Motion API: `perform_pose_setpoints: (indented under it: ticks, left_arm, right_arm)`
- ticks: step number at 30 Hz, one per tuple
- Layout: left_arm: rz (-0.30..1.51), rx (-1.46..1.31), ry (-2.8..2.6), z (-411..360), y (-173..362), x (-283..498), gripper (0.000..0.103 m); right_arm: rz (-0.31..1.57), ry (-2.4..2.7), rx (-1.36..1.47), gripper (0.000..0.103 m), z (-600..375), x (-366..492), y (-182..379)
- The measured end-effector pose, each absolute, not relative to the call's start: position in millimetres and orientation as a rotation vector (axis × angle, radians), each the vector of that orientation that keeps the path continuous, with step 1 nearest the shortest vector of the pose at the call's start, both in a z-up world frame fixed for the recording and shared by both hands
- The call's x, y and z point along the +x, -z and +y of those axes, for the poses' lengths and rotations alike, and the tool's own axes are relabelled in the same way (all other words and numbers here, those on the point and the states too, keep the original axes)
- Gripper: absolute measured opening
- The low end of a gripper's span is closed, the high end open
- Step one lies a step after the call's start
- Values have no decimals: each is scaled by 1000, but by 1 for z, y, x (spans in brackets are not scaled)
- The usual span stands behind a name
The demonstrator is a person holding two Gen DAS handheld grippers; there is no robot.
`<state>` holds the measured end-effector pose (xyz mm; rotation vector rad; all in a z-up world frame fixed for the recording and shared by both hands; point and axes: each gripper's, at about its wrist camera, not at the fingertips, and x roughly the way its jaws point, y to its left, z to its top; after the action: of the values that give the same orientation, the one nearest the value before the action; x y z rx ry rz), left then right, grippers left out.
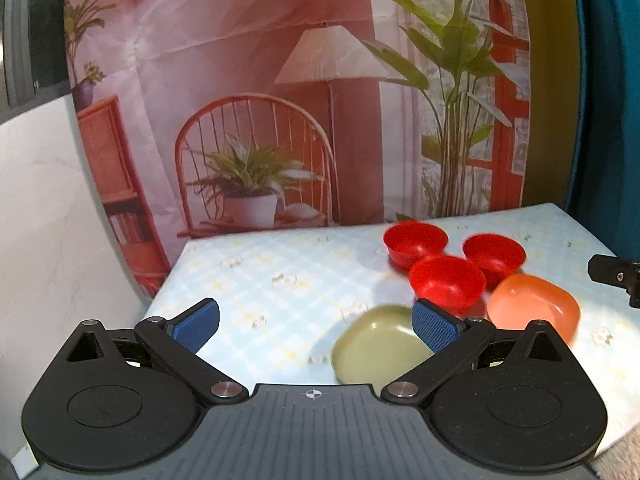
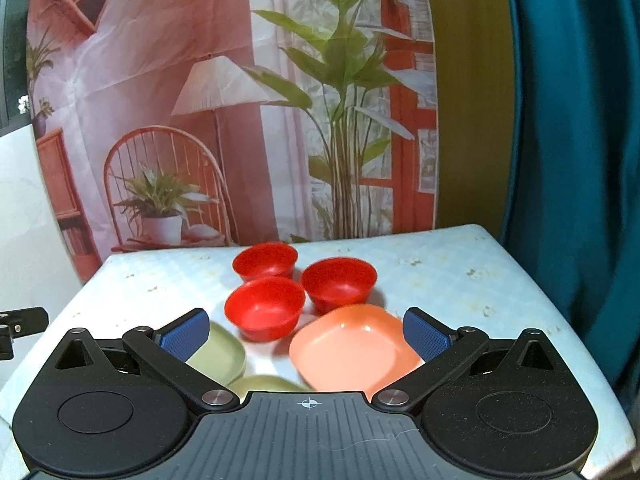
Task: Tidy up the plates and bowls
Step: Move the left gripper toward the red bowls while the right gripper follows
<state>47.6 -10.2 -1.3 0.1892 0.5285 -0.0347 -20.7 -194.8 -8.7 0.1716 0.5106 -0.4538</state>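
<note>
Both hand-held grippers wide apart, empty; bare tablecloth left of bowls.

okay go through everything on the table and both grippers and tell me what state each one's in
Left gripper: open, empty.
Right gripper: open, empty.
Three red bowls: upright, empty, clustered, not stacked.
Orange plate: flat on the tablecloth, empty.
Green plates: two, empty, side by side near the front; whether they overlap is hidden.

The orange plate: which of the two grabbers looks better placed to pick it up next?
Probably the right gripper. Its jaws are open and the orange plate lies directly between them. From the left gripper, also open, that plate sits off to the side, with the green plate ahead instead.
</note>
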Motion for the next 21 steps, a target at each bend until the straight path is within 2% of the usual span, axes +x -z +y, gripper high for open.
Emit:
perform_pose_setpoints:
  ticks: [6,21]
  left_arm:
    - [537,189,37,-17,-4,87,103]
    - [558,145,12,-19,-1,163,103]
  right_arm:
    - [471,398,176,103,-221,13,6]
    - [548,409,126,103,-273,86,7]
